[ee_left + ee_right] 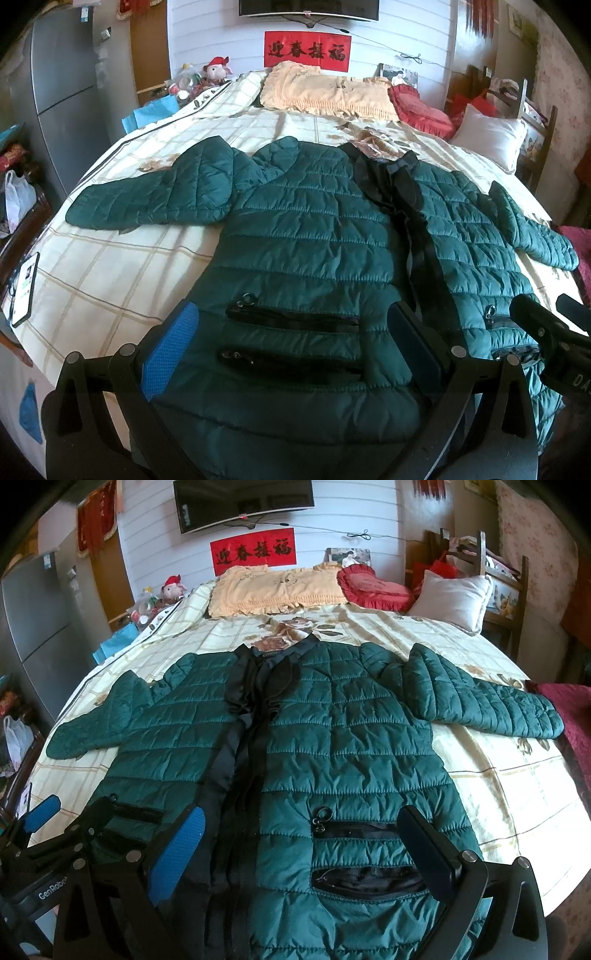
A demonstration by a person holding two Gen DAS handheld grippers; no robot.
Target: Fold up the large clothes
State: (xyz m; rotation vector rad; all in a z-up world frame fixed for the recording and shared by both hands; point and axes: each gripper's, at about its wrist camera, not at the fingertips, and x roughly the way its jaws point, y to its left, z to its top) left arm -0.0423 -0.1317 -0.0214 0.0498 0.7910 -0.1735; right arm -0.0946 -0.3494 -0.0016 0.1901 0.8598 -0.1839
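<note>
A dark green quilted puffer jacket lies spread flat, front side up, filling the middle and lower part of both views, collar toward the top of the frame and hem at the bottom edge. Its black-lined front opening runs down the centre, slightly parted. Both sleeves stretch outward to left and right, and two black zippered pockets sit on each lower front panel.

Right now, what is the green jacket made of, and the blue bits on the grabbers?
The green jacket looks like shiny synthetic fabric, maybe nylon, with padding: it gleams and puffs between stitched lines. The blue pads look like dotted rubber, though that is uncertain.
</note>
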